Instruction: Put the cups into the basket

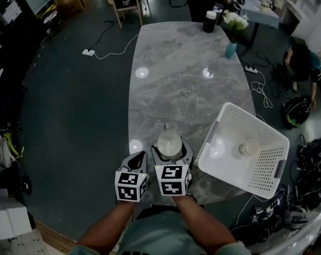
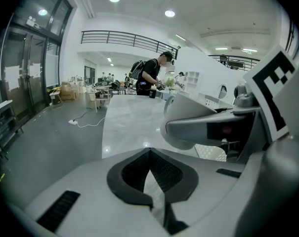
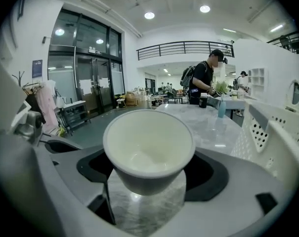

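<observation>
While the right gripper (image 3: 148,184) is pinching the empty round white cup (image 3: 149,149) over the near edge of the grey marble table (image 1: 171,78), the left gripper (image 2: 150,174) sits just beside it, jaws pressed together on nothing. Another white cup (image 1: 249,147) is in the white perforated plastic basket (image 1: 256,120) to the right. Cup looks lifted clear, can't be sure. Mid-carry I'd say: next it needs to swing right over the rim, lower and let go

Left gripper (image 1: 141,157) jaws together, right gripper (image 1: 170,149) clamping cup (image 1: 169,141)
</observation>
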